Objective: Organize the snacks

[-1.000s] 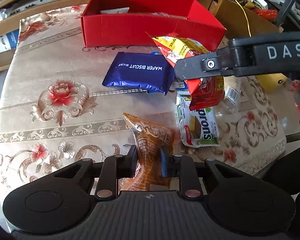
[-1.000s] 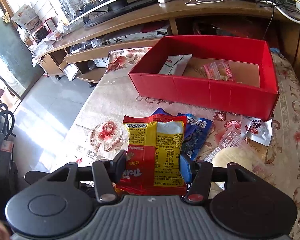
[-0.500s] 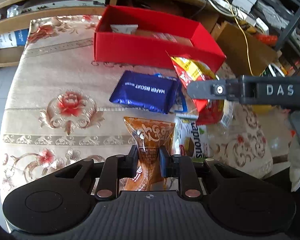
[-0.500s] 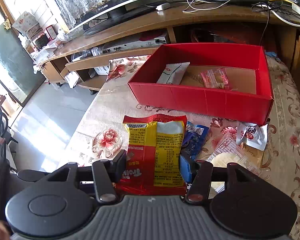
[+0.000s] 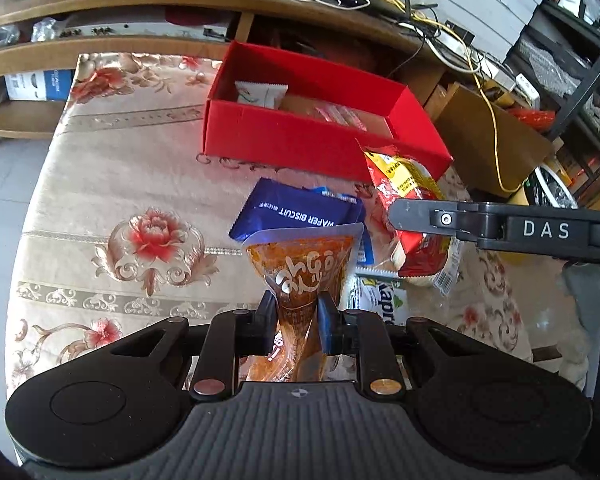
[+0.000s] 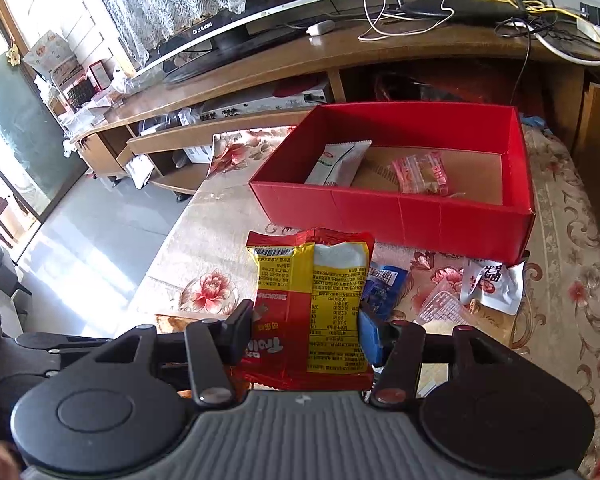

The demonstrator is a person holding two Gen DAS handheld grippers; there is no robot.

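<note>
We have both claws loaded for the red box at twelve o'clock: the left claw pinches the orange packet clear of the counter, while the right claw clamps the red-and-yellow bag.

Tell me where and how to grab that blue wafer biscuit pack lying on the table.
Both grippers are full. The blue wafer biscuit pack lies flat on the tablecloth, so pinch across its crimped left end, coming from above on the open left side, away from the other packets.
</note>
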